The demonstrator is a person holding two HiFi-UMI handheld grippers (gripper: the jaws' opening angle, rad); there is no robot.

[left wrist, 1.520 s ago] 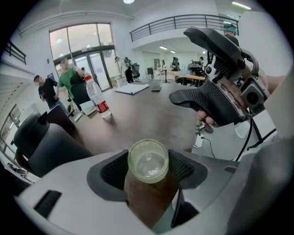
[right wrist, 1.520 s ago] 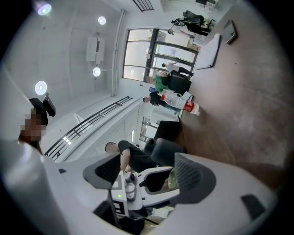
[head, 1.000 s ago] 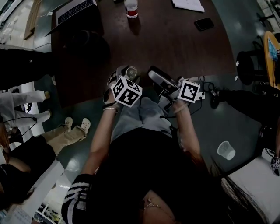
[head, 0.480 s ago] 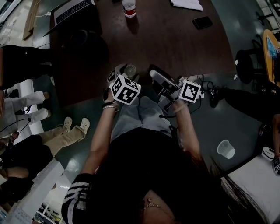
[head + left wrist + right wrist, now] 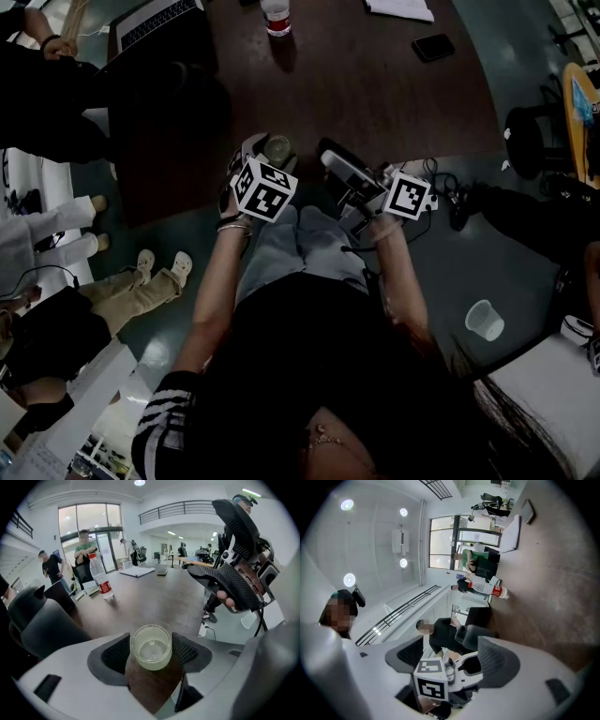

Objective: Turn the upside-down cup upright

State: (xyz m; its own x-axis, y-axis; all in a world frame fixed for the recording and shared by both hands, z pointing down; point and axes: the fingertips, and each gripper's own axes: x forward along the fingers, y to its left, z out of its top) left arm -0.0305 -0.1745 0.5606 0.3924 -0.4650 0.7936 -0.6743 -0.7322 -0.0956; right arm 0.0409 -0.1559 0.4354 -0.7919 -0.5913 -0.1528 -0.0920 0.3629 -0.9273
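A clear plastic cup stands at the near edge of the dark brown table. Its round end faces the camera; I cannot tell whether that end is the mouth or the base. My left gripper points steeply down with a black pad touching the cup on each side. In the head view the cup shows just beyond the left gripper's marker cube. My right gripper hovers about level to the right, jaws apart with nothing between them; the left gripper view also shows the right gripper.
A water bottle, laptop, phone and notebook lie on the far table. A black chair stands left. A second plastic cup sits on the floor right, with cables. People stand left.
The left gripper and the cup have crept slightly away from me, and its marker cube has rolled a little. The right gripper has stayed still. People at the left have shifted.
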